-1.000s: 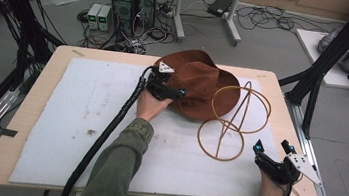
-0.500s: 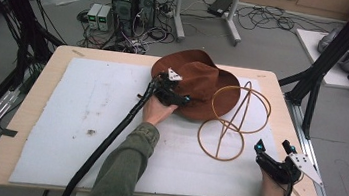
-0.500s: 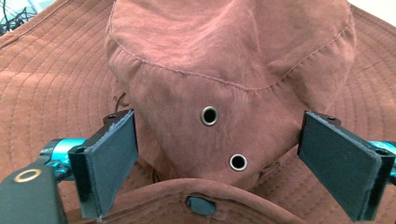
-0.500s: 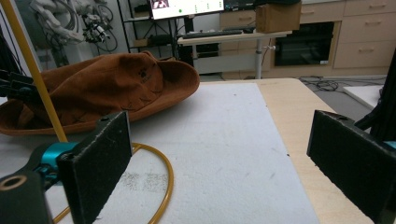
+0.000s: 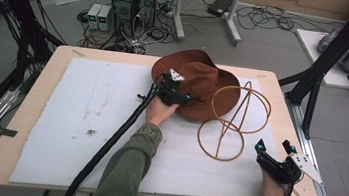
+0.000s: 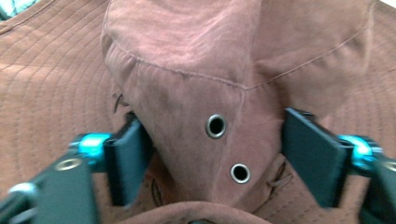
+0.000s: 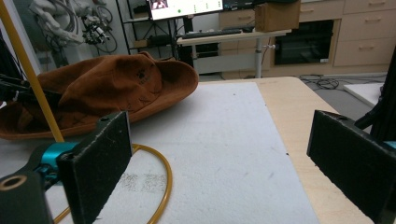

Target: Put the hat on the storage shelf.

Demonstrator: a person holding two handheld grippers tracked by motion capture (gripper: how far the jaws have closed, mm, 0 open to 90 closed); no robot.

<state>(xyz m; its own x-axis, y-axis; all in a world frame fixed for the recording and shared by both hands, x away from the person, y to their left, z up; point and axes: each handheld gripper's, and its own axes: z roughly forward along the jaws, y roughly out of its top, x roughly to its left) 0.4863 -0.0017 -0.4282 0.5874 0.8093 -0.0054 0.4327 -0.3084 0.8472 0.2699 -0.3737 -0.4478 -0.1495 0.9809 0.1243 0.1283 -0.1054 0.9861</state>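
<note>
The brown hat (image 5: 204, 84) lies at the 12 o'clock side of the worktop (image 5: 43, 87), on the white mat (image 5: 84, 117). The left hand-held gripper (image 6: 212, 158) is set against the hat's crown, jaws spread wide on either side of it; the pads (image 6: 128, 163) are at the fabric but not clamped. The wire frame (image 5: 232, 120) stands touching the hat's brim at its 4 o'clock side. The right hand-held gripper (image 5: 276, 153) rests at 4 o'clock on the worktop, jaws wide and empty.

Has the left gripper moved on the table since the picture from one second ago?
Yes. The left gripper has moved forward, away from the person and farther onto the brown hat, judged against the yellow wire stand, which has stayed in place.
</note>
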